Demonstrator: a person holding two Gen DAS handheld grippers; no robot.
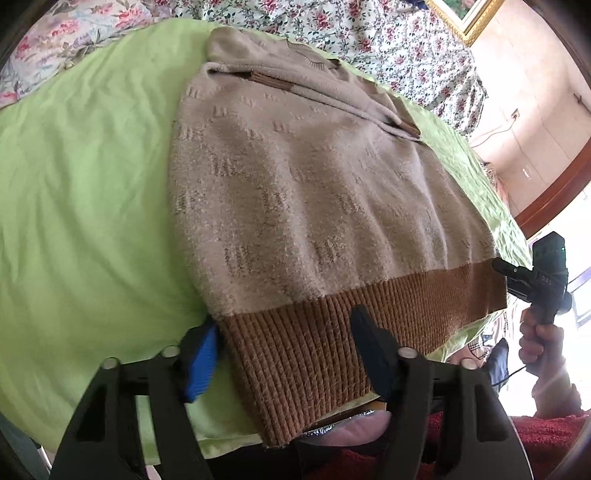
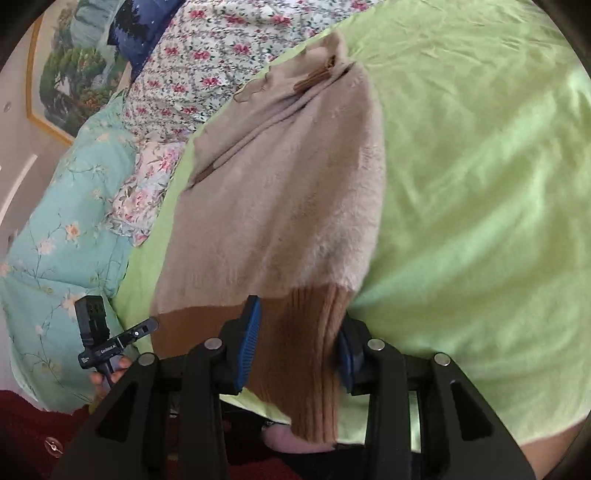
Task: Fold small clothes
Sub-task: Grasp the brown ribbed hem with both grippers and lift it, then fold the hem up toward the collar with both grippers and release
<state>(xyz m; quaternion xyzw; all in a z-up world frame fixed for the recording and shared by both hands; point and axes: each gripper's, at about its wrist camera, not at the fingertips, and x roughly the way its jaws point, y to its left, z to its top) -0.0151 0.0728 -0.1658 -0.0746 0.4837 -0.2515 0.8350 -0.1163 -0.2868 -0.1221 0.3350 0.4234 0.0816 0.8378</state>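
Green sheet (image 1: 92, 192) covers the bed, w/ a beige sweater (image 1: 295, 177) lying flat on it. Left gripper (image 1: 284, 350) is wide open, its fingers on both sides of the brown ribbed hem (image 1: 314, 339) at one corner, not squeezing. Right gripper (image 2: 295, 343) is wide open too, around the hem's other corner. Farther out, a flowery blanket (image 1: 369, 33) is bunched by the sweater's neck, and a light blue quilt (image 2: 55, 229) sits beside it. On the pale wall hangs a gold-framed picture (image 2: 62, 66).
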